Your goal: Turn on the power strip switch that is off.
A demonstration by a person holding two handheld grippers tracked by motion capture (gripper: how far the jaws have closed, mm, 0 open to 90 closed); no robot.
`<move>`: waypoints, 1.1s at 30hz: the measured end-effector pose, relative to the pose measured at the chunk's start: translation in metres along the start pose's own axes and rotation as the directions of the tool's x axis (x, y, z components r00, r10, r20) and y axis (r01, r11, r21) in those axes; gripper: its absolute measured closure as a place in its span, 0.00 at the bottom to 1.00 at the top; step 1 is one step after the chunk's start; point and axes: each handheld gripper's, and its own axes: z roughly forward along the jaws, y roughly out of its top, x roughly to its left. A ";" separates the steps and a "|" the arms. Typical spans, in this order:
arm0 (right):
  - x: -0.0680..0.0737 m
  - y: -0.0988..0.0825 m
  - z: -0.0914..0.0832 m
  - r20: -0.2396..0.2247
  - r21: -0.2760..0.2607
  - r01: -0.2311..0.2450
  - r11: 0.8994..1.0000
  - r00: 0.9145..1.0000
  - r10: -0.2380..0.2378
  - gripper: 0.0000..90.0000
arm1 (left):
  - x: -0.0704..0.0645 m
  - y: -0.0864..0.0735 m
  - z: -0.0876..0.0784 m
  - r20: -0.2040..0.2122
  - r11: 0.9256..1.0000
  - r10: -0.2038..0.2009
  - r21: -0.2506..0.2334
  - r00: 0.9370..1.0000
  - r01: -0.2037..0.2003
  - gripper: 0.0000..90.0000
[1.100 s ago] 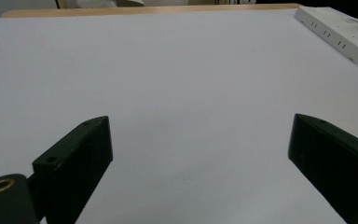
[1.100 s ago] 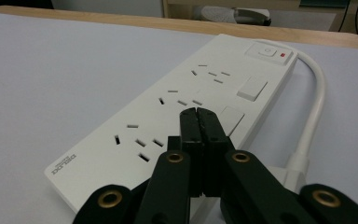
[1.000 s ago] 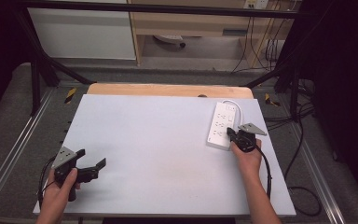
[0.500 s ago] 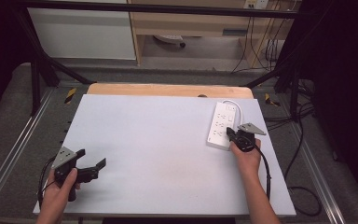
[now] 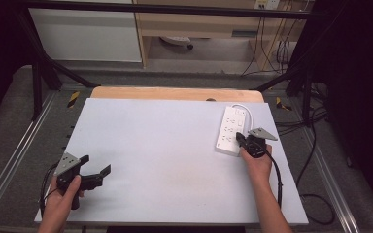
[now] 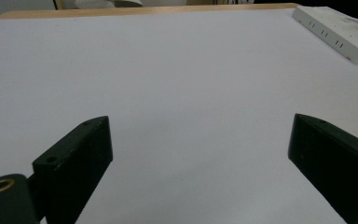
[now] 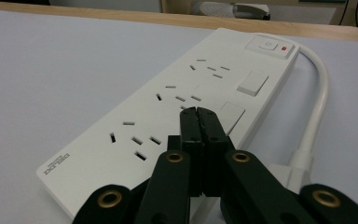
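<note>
At the near left corner of the white table [image 5: 165, 145], the person's left hand [image 5: 65, 201] holds the left gripper [image 5: 96, 174] low over the surface, its grey three-cornered plate on top and a black cable looping down off the table edge beside the wrist. Its jaws stand spread wide apart with nothing between them; in the left gripper view they rise at either side of bare white tabletop, and far ahead of them, off toward the upper right, lies the white power strip [image 6: 338, 33]. Between the two grippers the table is plain white sheet, with a strip of wooden edge [image 5: 175, 93] showing along its far side. To the right, the power strip [image 5: 232, 130] lies flat with its long side running away from the person, its white cord [image 5: 245, 110] curving out of the far end. The right gripper [image 5: 240, 139], held in the right hand [image 5: 256, 162], sits at the strip's near end. In the right gripper view its jaws are pressed together, tip against tip, with nothing pinched, and they hang just above the strip's face near a square rocker switch [image 7: 230, 116]; whether the tips touch the plastic cannot be told. Farther ahead of the jaws are more socket slots, a second switch [image 7: 252, 83] and the main button with a red light [image 7: 270, 45].
</note>
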 end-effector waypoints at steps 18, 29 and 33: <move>-0.001 0.000 0.001 0.010 0.005 -0.019 1.000 1.000 0.019 1.00 | 0.000 0.000 0.000 0.002 1.000 0.001 0.001 1.000 -0.001 0.07; 0.001 0.001 -0.001 0.009 0.009 -0.002 1.000 1.000 0.002 1.00 | 0.000 0.000 0.000 -0.001 1.000 0.003 0.000 1.000 -0.003 0.07; 0.002 0.001 -0.002 0.013 0.011 0.009 1.000 1.000 -0.009 1.00 | 0.000 0.000 0.000 -0.001 1.000 0.000 0.000 1.000 0.000 0.07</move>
